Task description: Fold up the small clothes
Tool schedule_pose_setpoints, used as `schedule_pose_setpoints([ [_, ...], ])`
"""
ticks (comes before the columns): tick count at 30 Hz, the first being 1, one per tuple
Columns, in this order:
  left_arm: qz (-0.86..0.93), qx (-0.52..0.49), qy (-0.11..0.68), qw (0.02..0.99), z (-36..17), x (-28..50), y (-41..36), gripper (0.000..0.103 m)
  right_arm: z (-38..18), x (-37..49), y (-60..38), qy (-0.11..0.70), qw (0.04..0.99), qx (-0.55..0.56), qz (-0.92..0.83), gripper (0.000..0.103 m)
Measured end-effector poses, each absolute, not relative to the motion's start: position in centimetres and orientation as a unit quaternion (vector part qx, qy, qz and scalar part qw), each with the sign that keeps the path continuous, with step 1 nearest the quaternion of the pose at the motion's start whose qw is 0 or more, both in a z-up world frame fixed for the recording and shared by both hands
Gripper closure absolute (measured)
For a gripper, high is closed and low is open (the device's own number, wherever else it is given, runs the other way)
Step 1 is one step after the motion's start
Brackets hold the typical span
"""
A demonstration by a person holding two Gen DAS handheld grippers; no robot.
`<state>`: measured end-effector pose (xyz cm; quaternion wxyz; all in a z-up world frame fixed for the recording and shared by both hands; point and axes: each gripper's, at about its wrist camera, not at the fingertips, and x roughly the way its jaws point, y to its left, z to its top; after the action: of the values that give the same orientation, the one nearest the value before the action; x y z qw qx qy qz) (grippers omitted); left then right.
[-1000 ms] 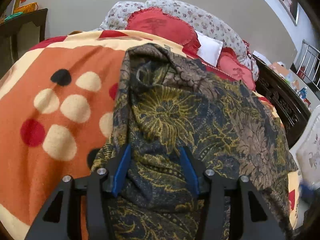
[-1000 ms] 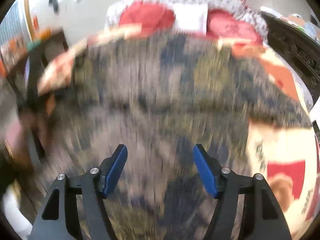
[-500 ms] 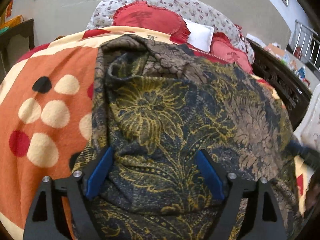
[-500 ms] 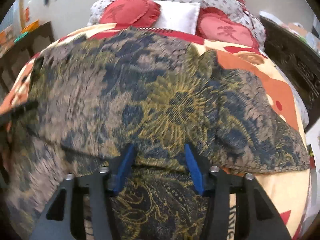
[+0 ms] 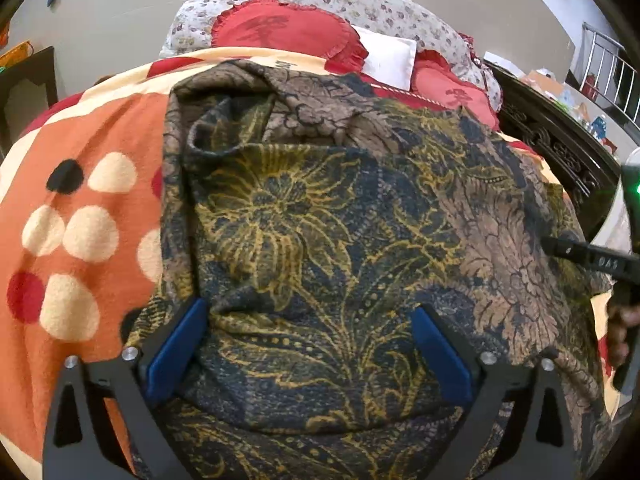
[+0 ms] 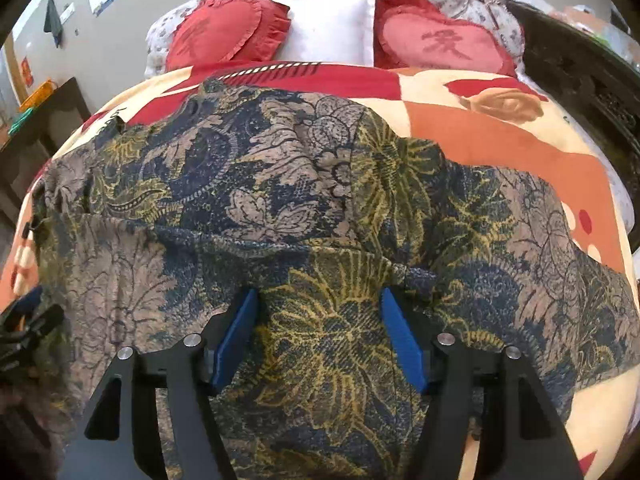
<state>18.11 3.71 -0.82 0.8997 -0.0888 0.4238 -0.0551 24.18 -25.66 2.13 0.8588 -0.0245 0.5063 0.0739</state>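
A dark navy garment [image 5: 320, 240] patterned with gold and brown flowers lies rumpled and partly folded across the bed's orange blanket [image 5: 80, 200].

The garment [image 5: 320, 240] is thin woven cloth, matt, with a slightly grainy printed surface and soft creases. The blanket [image 5: 80, 200] under it looks like thick fleece, fuzzy and matt. The red pillows [image 6: 436, 44] are smooth cloth with frilled edges. The left gripper [image 5: 308, 344] has matt black plastic arms, blue pads [image 5: 176, 348] and small shiny metal screws. The bed frame [image 5: 560, 144] is dark carved wood, faintly glossy.
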Motion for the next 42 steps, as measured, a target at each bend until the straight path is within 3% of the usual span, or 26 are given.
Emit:
schedule_pose_setpoints([
  [5,-0.051,-0.086,0.424,0.900,-0.9,18.3,3.7,0.001,5.7,22.3,-22.5,0.464,0.880,0.019,0.103,0.034],
  [11,-0.045,-0.078,0.427,0.900,-1.0,18.3,3.4,0.001,0.3,17.6,-15.5,0.485,0.858,-0.126,0.114,0.034],
  [12,-0.045,-0.077,0.427,0.900,-1.0,18.3,3.3,0.001,-0.2,16.8,-15.3,0.450,0.874,-0.143,0.112,0.032],
  [16,-0.048,-0.083,0.425,0.900,-1.0,18.2,3.5,0.001,1.4,17.1,-16.6,0.470,0.869,-0.098,0.124,0.034],
  [17,-0.049,-0.084,0.424,0.900,-1.0,18.2,3.5,0.001,2.2,17.1,-17.5,0.467,0.872,-0.086,0.121,0.039],
  [22,-0.050,-0.088,0.422,0.901,-1.0,18.1,3.6,0.001,7.6,16.6,-29.6,0.412,0.910,0.014,0.050,0.040],
  [28,-0.047,-0.083,0.425,0.900,-1.0,18.1,3.6,0.001,7.2,14.9,-50.7,0.391,0.886,0.229,-0.097,0.041],
  [30,-0.046,-0.083,0.425,0.900,-1.0,18.1,3.7,0.001,6.2,14.4,-54.9,0.391,0.873,0.267,-0.119,0.054],
  [34,-0.046,-0.082,0.425,0.900,-1.0,18.2,3.6,0.001,4.7,15.0,-57.7,0.392,0.864,0.303,-0.085,0.054],
  [39,-0.046,-0.080,0.427,0.900,-1.1,18.2,3.7,0.001,3.3,17.0,-57.2,0.417,0.864,0.272,-0.076,0.055],
  [40,-0.045,-0.079,0.427,0.900,-1.1,18.2,3.6,0.001,3.2,17.0,-57.4,0.413,0.870,0.260,-0.075,0.056],
  [42,-0.044,-0.078,0.428,0.899,-1.1,18.2,3.6,0.001,3.3,17.4,-57.2,0.418,0.872,0.239,-0.083,0.073],
])
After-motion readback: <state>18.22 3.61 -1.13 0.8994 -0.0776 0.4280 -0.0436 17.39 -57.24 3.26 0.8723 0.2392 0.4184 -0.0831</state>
